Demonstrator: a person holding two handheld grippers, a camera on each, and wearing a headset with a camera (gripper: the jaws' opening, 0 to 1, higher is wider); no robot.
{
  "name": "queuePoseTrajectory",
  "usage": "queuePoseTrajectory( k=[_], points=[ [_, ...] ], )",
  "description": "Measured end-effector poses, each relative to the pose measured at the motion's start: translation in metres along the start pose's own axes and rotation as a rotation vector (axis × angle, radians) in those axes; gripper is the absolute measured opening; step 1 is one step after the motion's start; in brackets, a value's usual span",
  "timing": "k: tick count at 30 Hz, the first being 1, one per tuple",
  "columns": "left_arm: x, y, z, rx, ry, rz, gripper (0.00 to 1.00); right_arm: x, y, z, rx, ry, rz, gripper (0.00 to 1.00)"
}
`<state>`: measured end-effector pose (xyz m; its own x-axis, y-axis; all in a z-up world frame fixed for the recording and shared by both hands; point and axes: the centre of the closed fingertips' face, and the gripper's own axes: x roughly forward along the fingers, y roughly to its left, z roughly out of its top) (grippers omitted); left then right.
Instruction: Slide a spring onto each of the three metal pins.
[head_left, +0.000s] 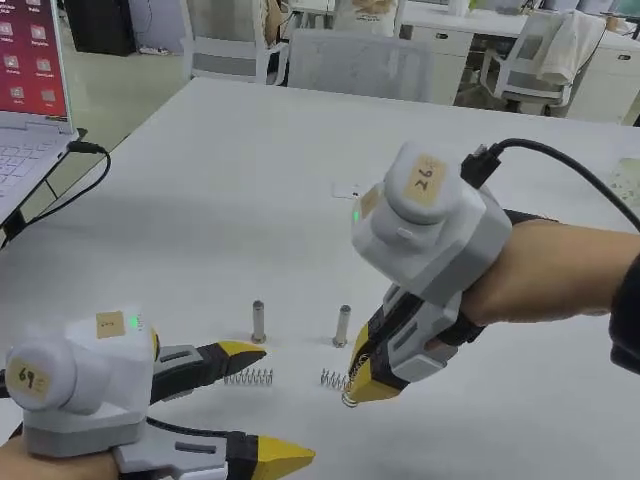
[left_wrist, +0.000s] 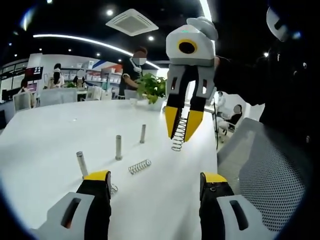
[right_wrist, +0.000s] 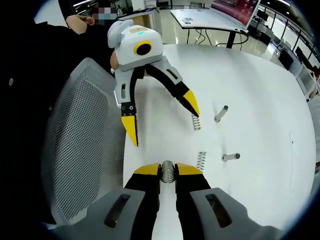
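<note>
Right claw (right_wrist: 167, 176) is pinched tight on a spring (left_wrist: 178, 131), whose lower end hangs free just over the worktop (head_left: 250, 200); left claw (head_left: 268, 405) gapes empty. We judge the spring light, bendy and apt to flick away, so hold it mid-coil, gently. Nearest pin (head_left: 342, 325) stands upright just beside it.

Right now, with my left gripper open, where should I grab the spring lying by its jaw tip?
Probably the middle coils of the spring, coming down from above with the left gripper turned across its length. It lies on its side on the table, so its flanks are free.
</note>
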<state>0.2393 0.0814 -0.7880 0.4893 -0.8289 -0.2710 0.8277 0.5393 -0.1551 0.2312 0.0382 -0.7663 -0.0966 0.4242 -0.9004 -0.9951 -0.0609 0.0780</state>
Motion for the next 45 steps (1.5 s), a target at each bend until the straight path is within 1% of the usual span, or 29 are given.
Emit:
queuePoseTrajectory(
  k=[5,8,10,11,14,21,25,31,35,36,41,43,45],
  points=[
    [-0.006,0.006,-0.001,-0.013,-0.011,0.028,0.72,-0.007,-0.007,-0.004,0.012,-0.002,-0.018,0.09],
    [-0.010,0.011,-0.002,-0.016,-0.018,0.055,0.77,-0.013,-0.013,-0.007,0.024,-0.007,-0.032,0.09],
    [-0.011,0.013,-0.003,-0.016,-0.014,0.063,0.78,-0.016,-0.016,-0.010,0.030,-0.005,-0.038,0.09],
    [-0.012,0.015,-0.003,-0.015,-0.014,0.076,0.79,-0.019,-0.018,-0.011,0.035,-0.007,-0.046,0.09],
    [-0.014,0.018,-0.003,-0.016,-0.019,0.088,0.80,-0.024,-0.023,-0.014,0.048,-0.011,-0.059,0.09],
    [-0.018,0.027,-0.004,-0.015,-0.026,0.128,0.87,-0.044,-0.037,-0.024,0.081,-0.024,-0.101,0.09],
    [-0.020,0.030,-0.005,-0.013,-0.024,0.140,0.88,-0.053,-0.043,-0.029,0.095,-0.025,-0.122,0.09],
    [-0.021,0.034,-0.003,-0.005,-0.033,0.156,0.94,-0.065,-0.051,-0.035,0.107,-0.018,-0.147,0.09],
    [-0.021,0.036,-0.003,-0.001,-0.035,0.166,0.96,-0.074,-0.059,-0.040,0.117,-0.011,-0.171,0.09],
    [-0.022,0.036,-0.003,0.000,-0.034,0.166,0.96,-0.077,-0.061,-0.042,0.115,-0.002,-0.184,0.09],
    [-0.022,0.038,-0.005,-0.002,-0.032,0.171,0.97,-0.083,-0.070,-0.047,0.127,0.006,-0.201,0.09],
    [-0.022,0.038,-0.006,-0.001,-0.030,0.173,0.97,-0.083,-0.075,-0.052,0.126,0.026,-0.216,0.09],
    [-0.022,0.039,-0.007,-0.003,-0.028,0.175,0.98,-0.083,-0.080,-0.054,0.130,0.032,-0.219,0.09]
  ],
)
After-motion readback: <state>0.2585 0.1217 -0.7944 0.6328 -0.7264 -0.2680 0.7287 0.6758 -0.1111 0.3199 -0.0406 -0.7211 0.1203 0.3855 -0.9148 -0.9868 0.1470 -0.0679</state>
